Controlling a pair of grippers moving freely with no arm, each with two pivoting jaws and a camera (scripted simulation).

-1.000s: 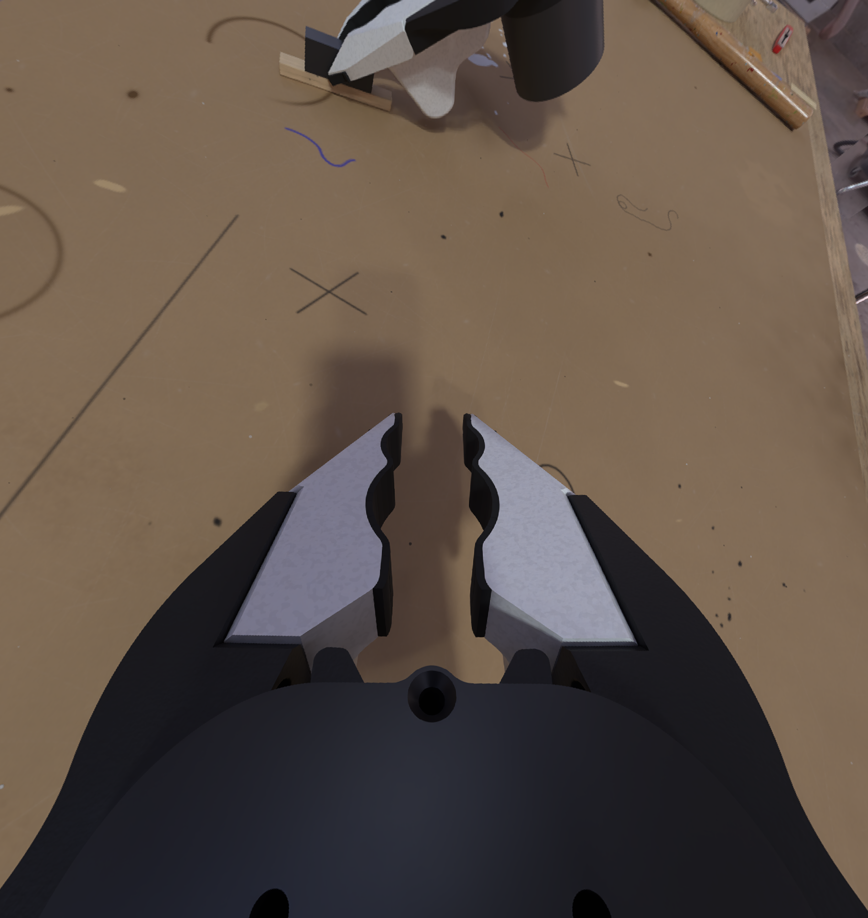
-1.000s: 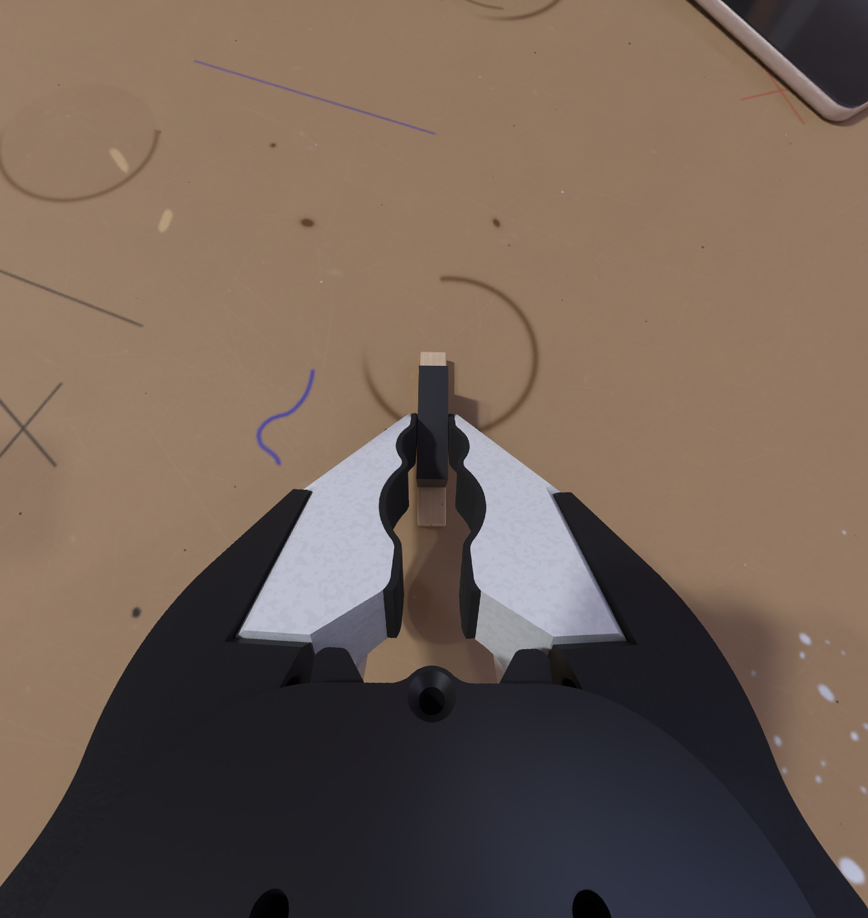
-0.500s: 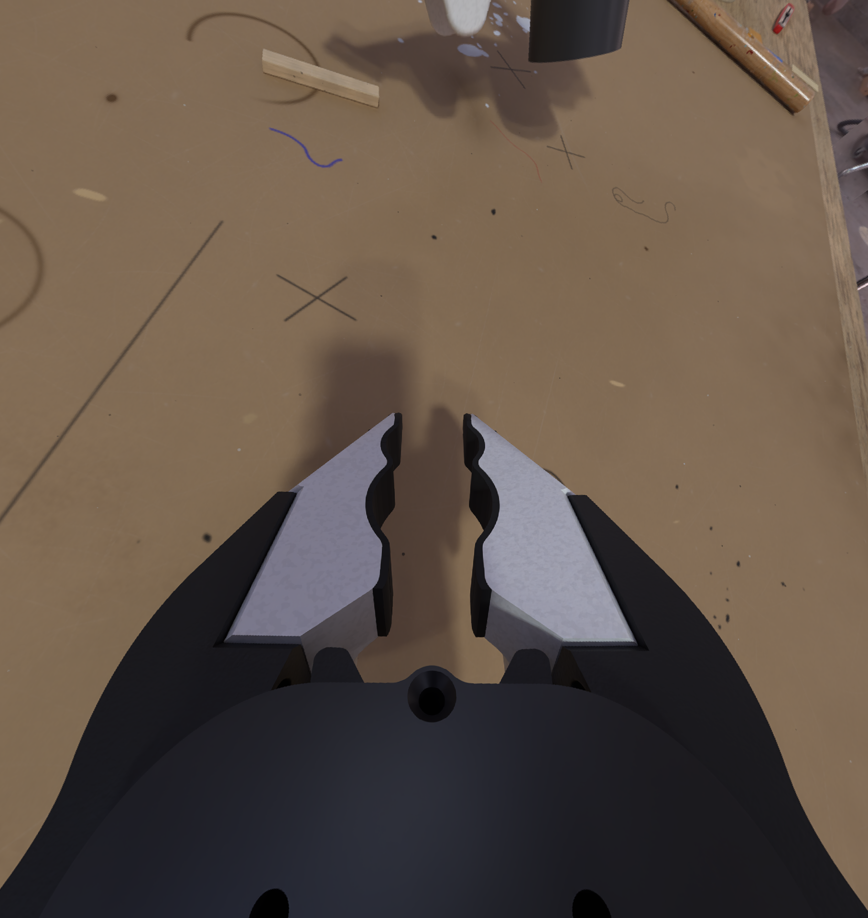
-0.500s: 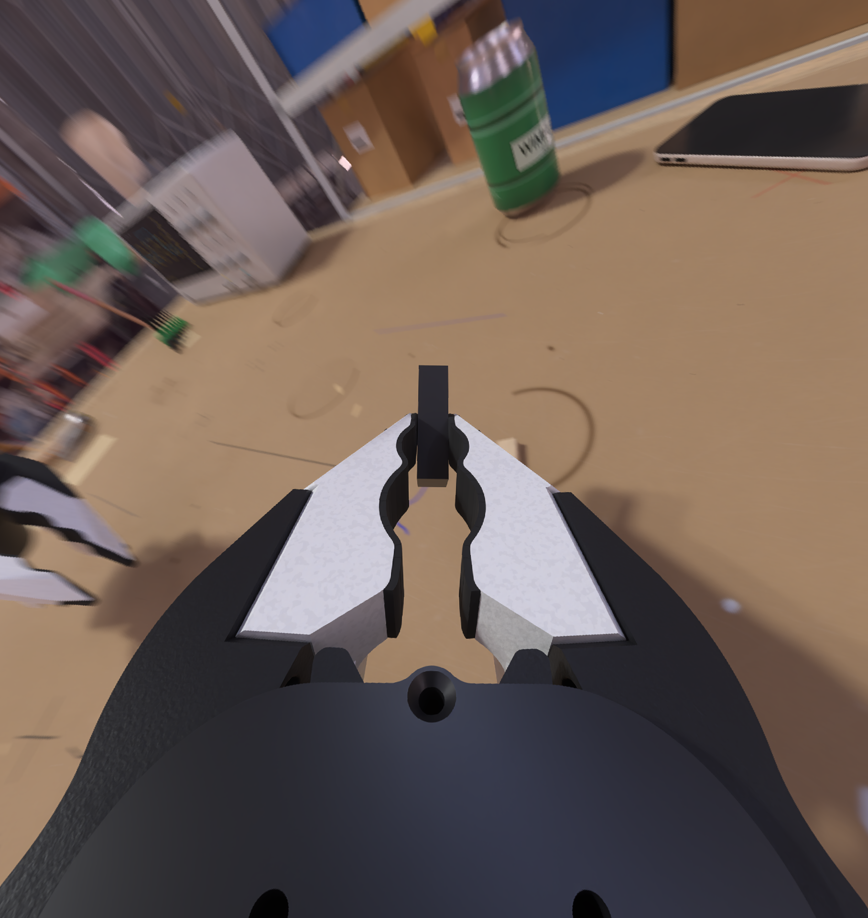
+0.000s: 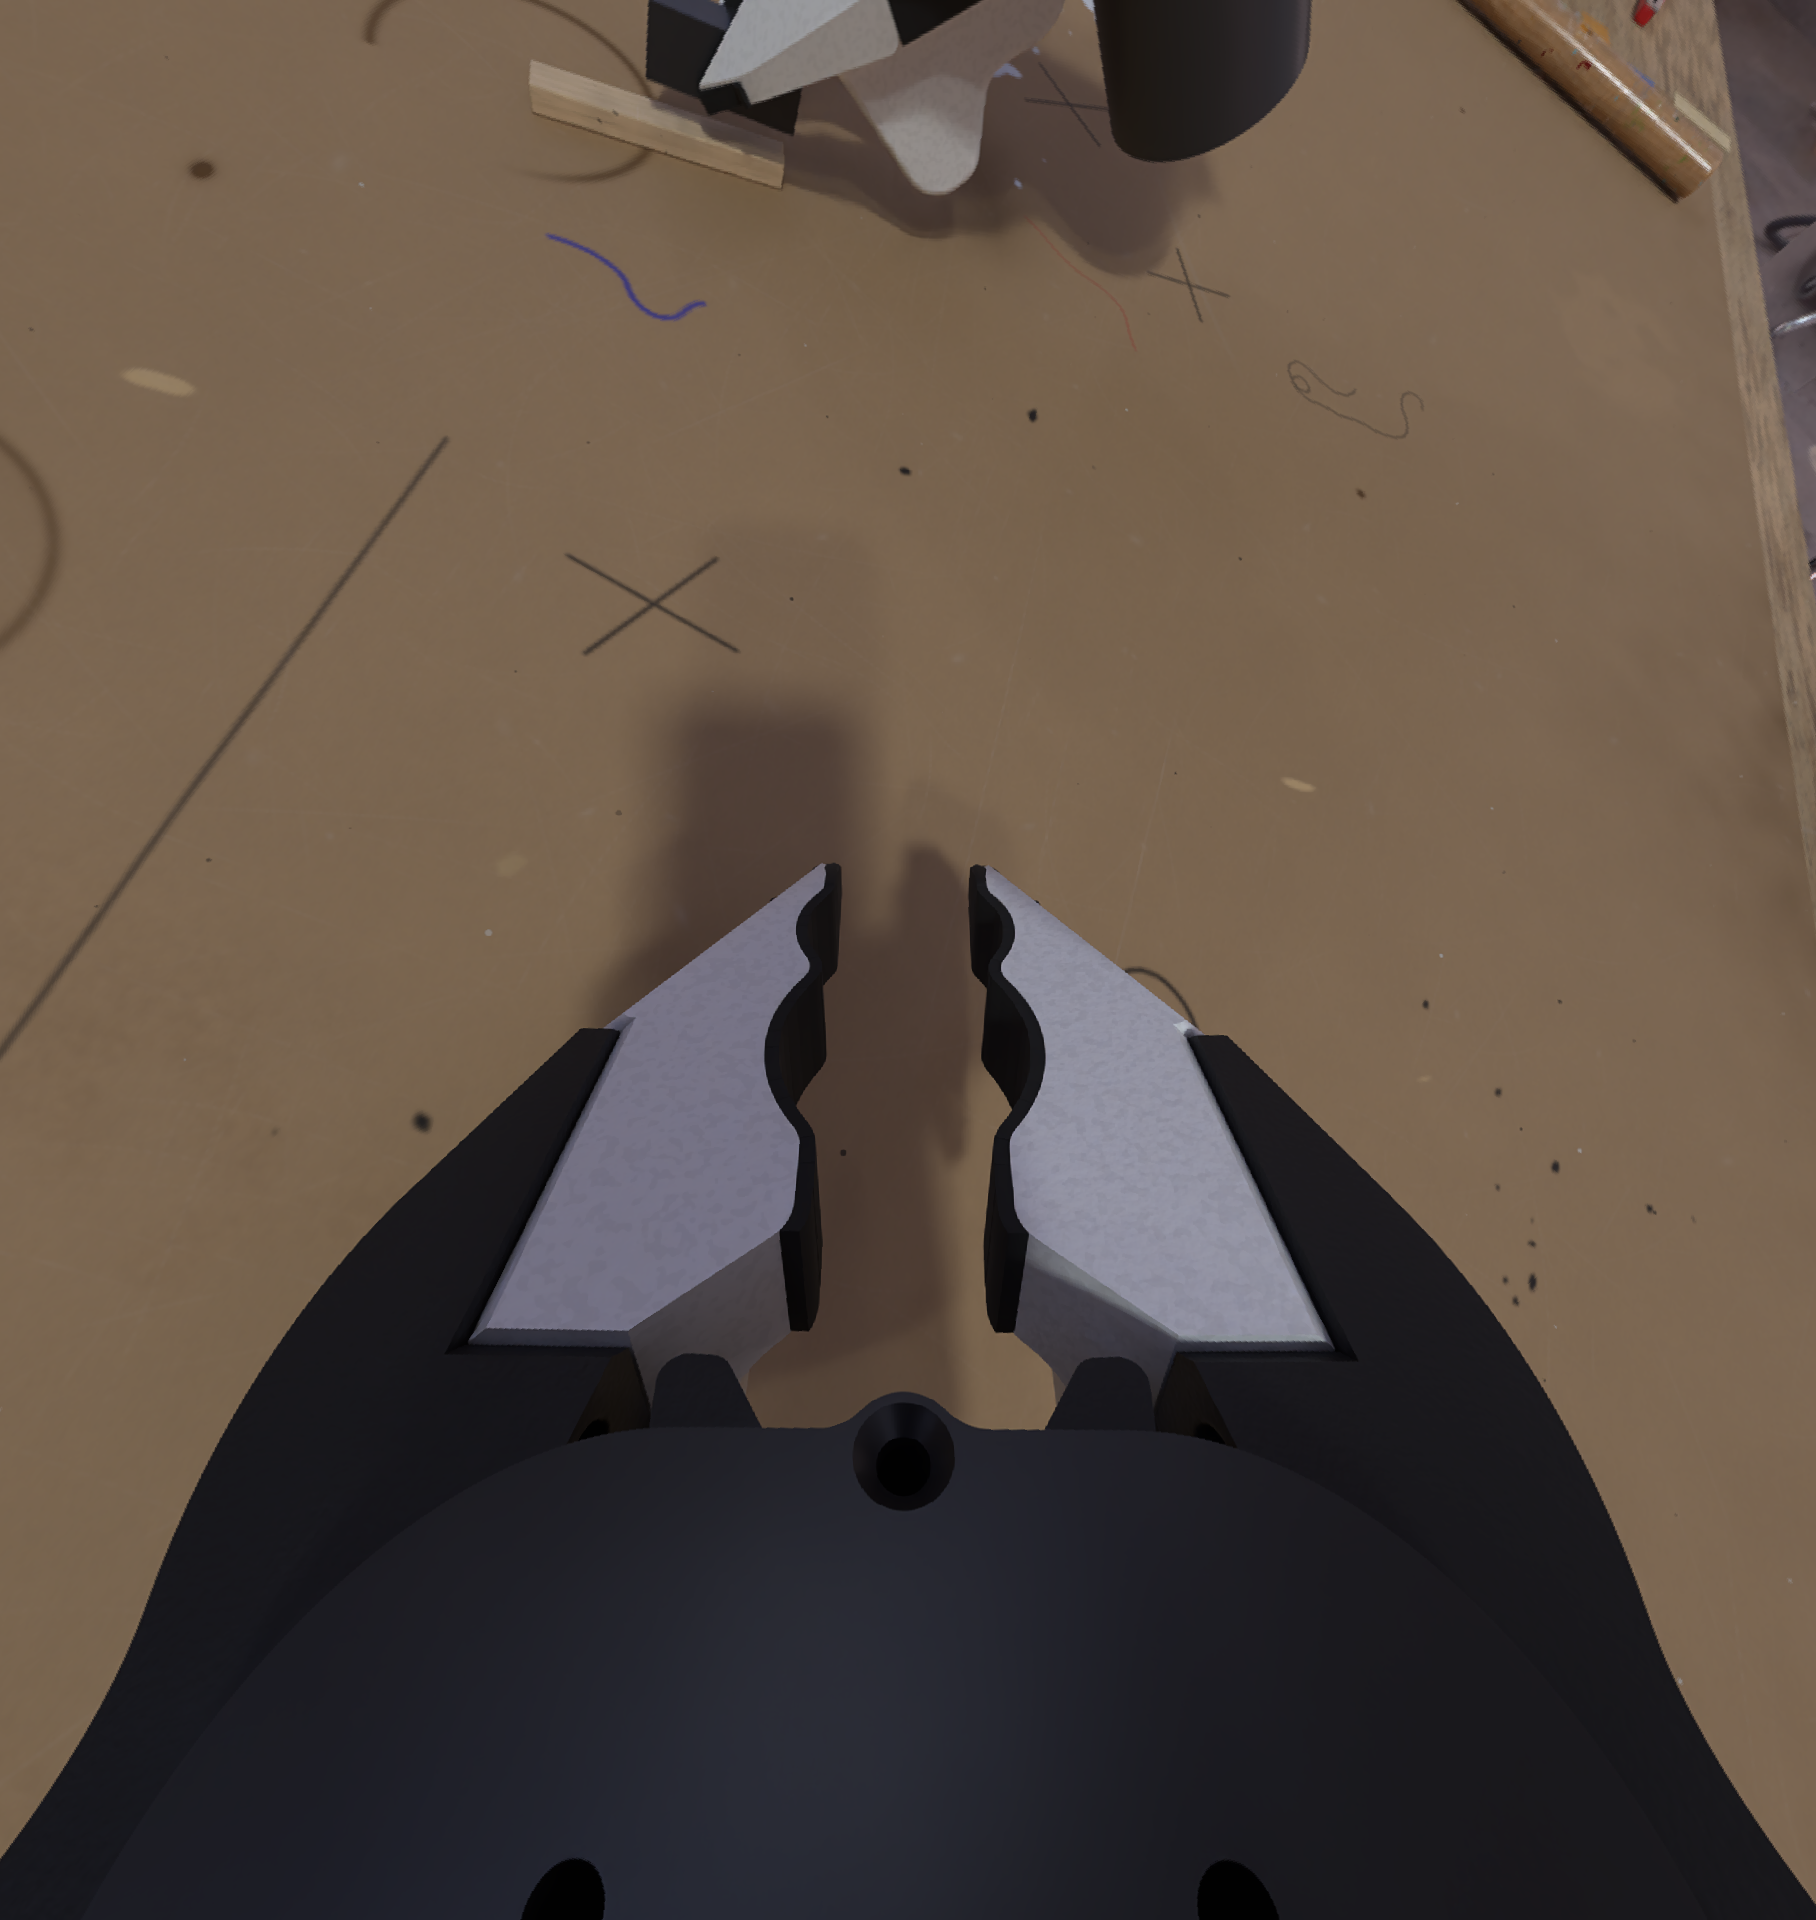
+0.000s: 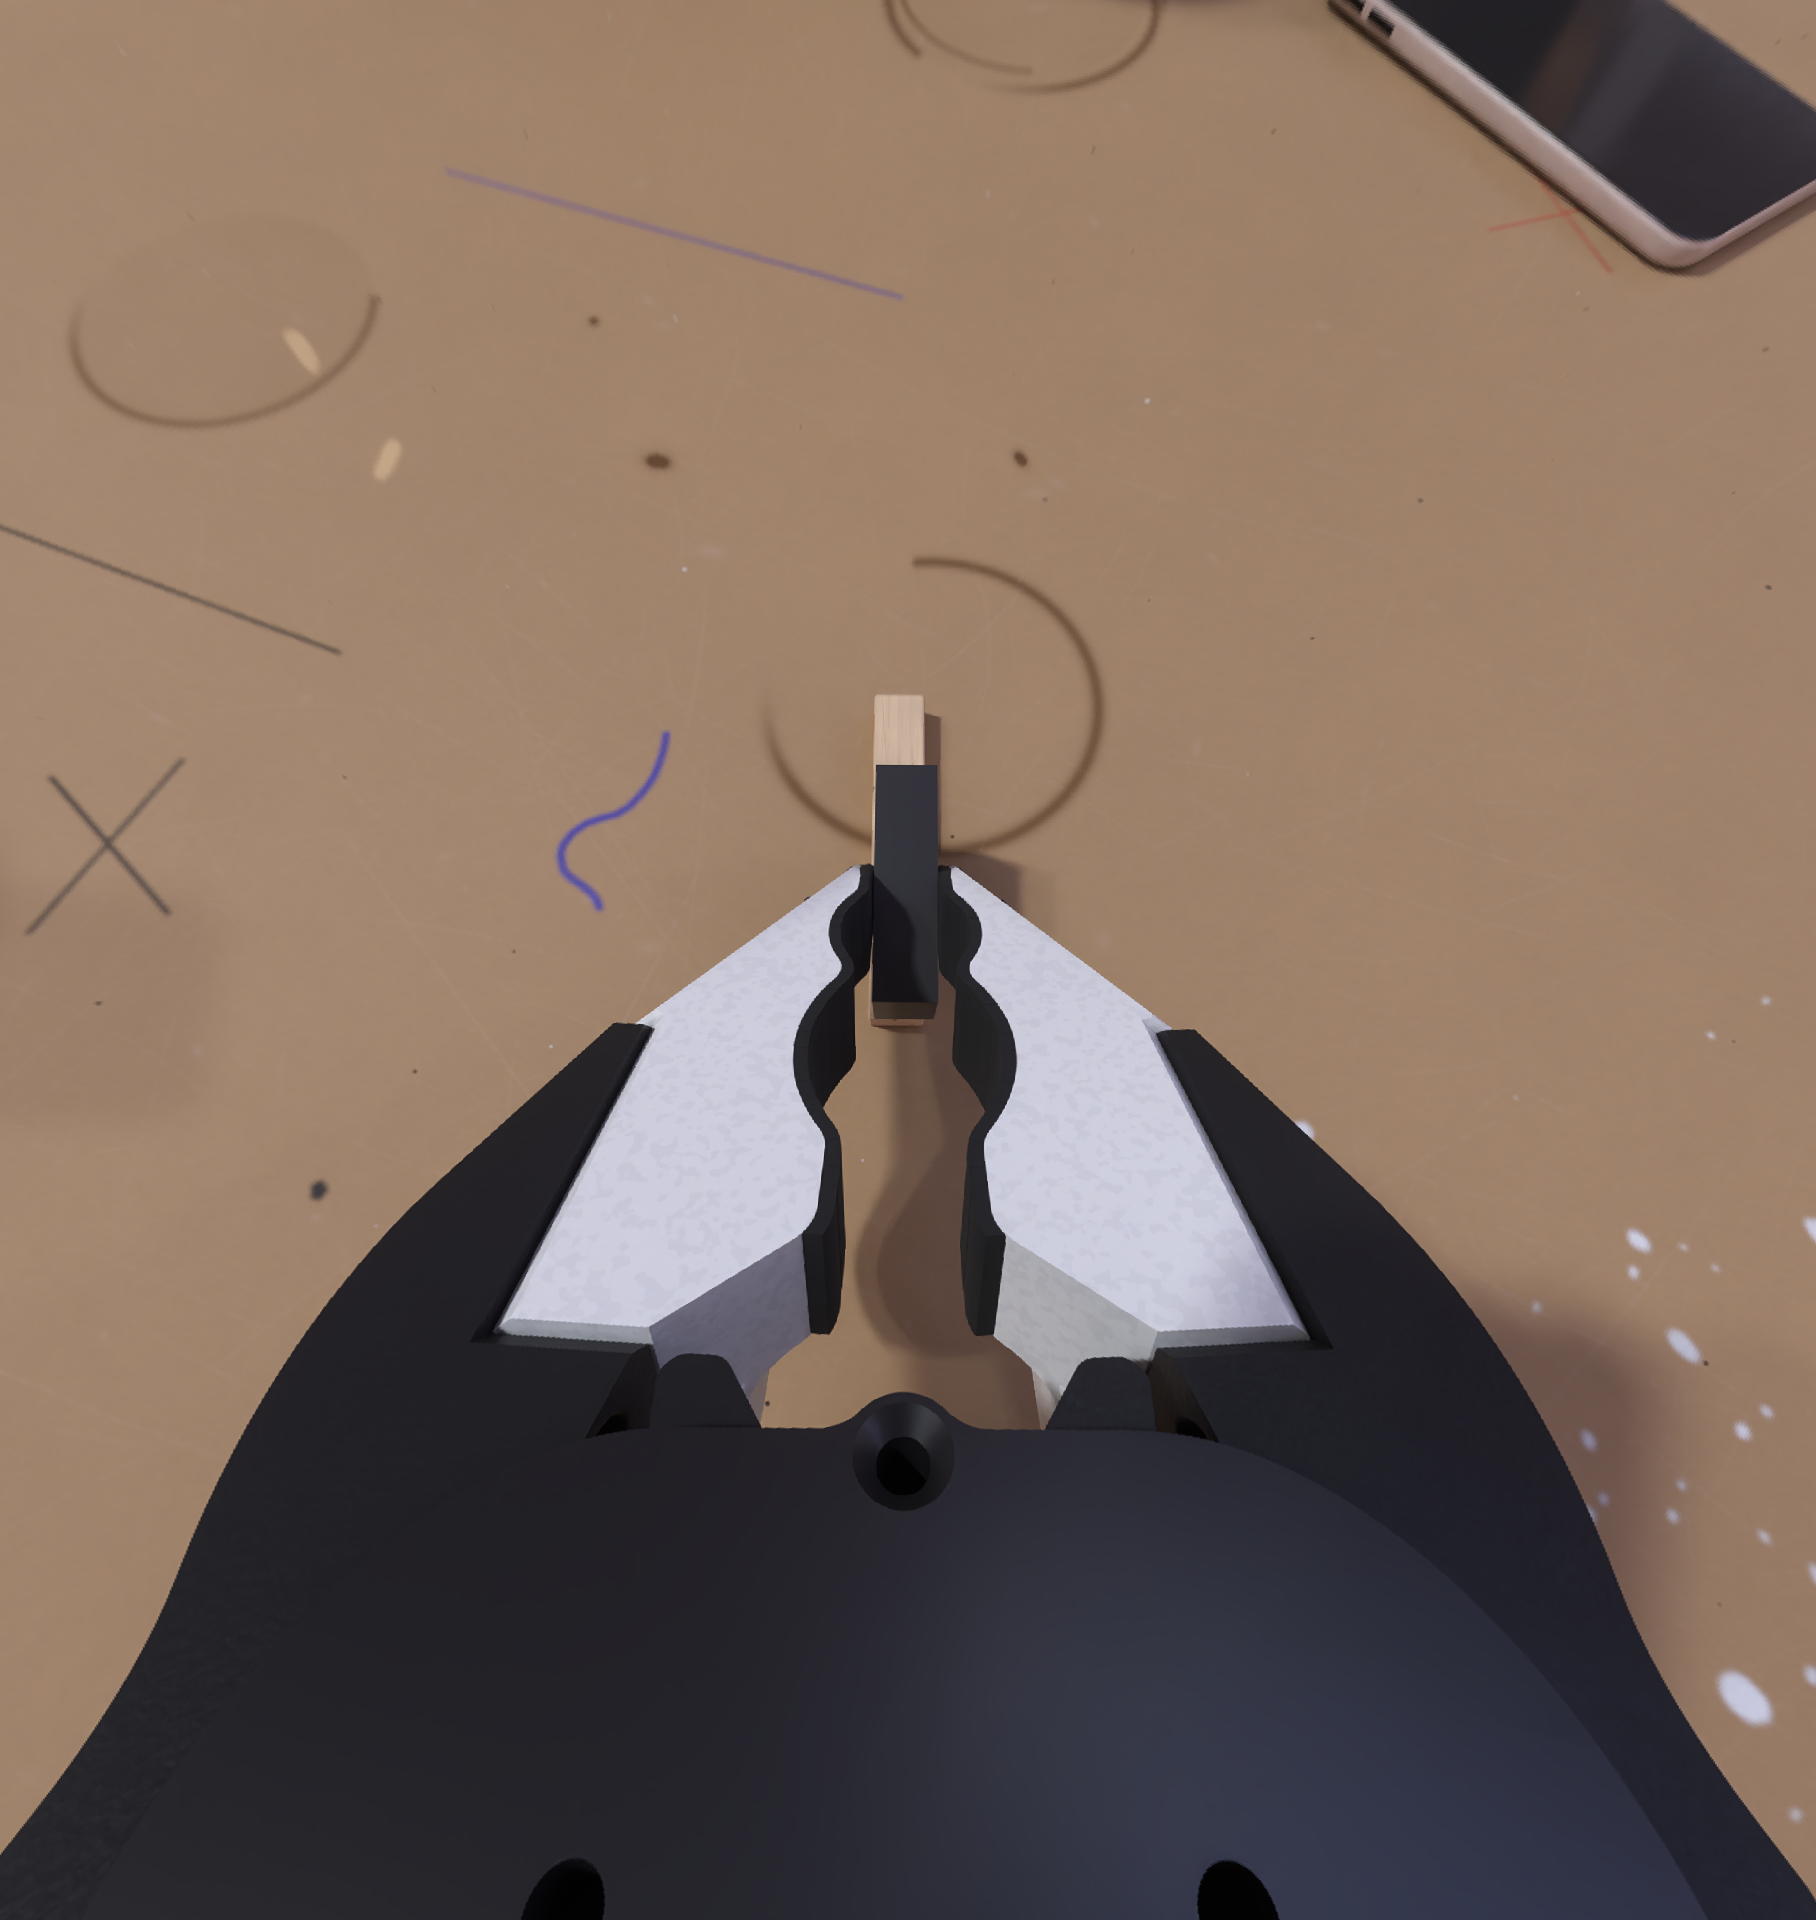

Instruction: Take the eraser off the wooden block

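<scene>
My right gripper [image 6: 904, 878] is shut on the black eraser [image 6: 904, 831] and holds it lengthwise right over the pale wooden block [image 6: 899, 727]. The block's ends show past both ends of the eraser. I cannot tell whether the eraser touches the block. In the left wrist view the block [image 5: 655, 130] lies flat at the far top, with the right gripper [image 5: 738, 73] and the eraser [image 5: 680, 31] down on it. My left gripper [image 5: 904, 883] is open and empty, low over bare tabletop well short of the block.
A dark-screened tablet [image 6: 1652, 125] lies at the far right in the right wrist view. A wooden strip [image 5: 1590, 94] lies near the table's right edge [image 5: 1797, 675]. Pen marks and white paint specks [image 6: 1745, 1704] dot the brown tabletop.
Half a second ago the right gripper was lifted and tilted up with the eraser, leaving the block bare. It has come back down over the block, still holding the eraser. The left gripper barely moved.
</scene>
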